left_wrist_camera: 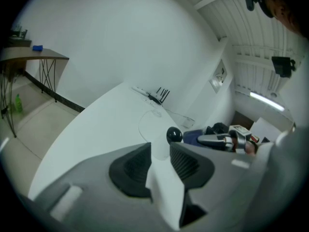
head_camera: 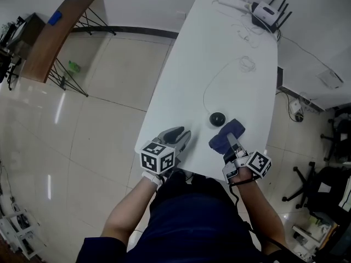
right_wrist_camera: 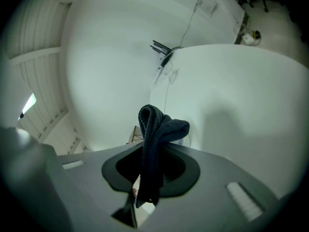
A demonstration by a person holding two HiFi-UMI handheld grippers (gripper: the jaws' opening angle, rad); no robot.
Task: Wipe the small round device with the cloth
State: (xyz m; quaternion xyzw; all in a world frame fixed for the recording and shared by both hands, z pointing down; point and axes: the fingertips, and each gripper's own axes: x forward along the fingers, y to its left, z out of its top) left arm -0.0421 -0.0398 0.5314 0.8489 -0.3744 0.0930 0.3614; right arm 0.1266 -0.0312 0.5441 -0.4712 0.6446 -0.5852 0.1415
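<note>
The small round black device (head_camera: pixel 218 118) sits on the white table (head_camera: pixel 219 53), near its front edge. A dark blue cloth (head_camera: pixel 225 134) hangs bunched just in front and to the right of it, pinched in my right gripper (head_camera: pixel 232 142). In the right gripper view the cloth (right_wrist_camera: pixel 155 129) stands folded between the jaws of that gripper (right_wrist_camera: pixel 152 159). My left gripper (head_camera: pixel 182 135) rests low at the table's front left, open, with nothing between its fingers. The left gripper view looks past its jaws (left_wrist_camera: pixel 160 149) at the device (left_wrist_camera: pixel 174 135) and the cloth (left_wrist_camera: pixel 194 137).
A router with antennas (head_camera: pixel 268 10) and a white power strip (head_camera: pixel 230 1) lie at the table's far end. A thin white cable (head_camera: pixel 211 80) loops from there to the device. A wooden side table (head_camera: pixel 52 34) stands on the floor at left.
</note>
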